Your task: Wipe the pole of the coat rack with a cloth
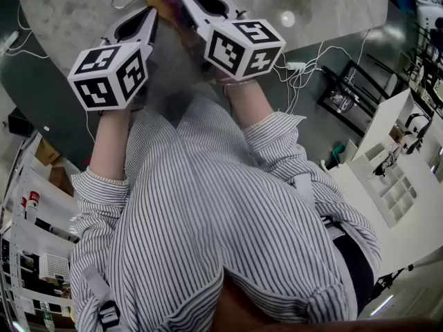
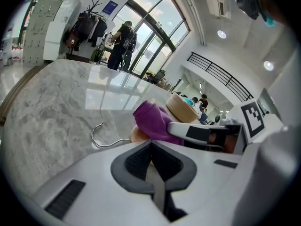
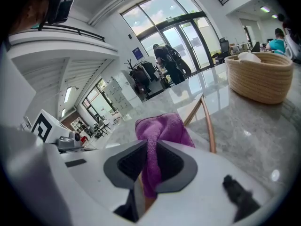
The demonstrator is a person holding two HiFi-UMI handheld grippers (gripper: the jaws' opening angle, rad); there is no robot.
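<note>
**Cloth clamped in right gripper**

The purple cloth [image 3: 162, 126] is hanging pinched between the right gripper's [image 3: 150, 149] jaws, over the marble table [image 2: 42, 107]. The left gripper [image 2: 151, 147] is holding its jaws together beside a hanger [image 2: 104, 146].

Table [image 1: 69, 12]: grey marbled stone top with a rounded edge, polished. Windows are seen mirrored in it in the left gripper view [image 2: 42, 112]. Two items are noted directly on the top. A wooden hanger [image 3: 207, 121] is placed near the middle, with its metal hook [image 2: 101, 136] pointed left. A woven basket [image 3: 259, 79] is set upright at the far right, well apart from the hanger.
</note>
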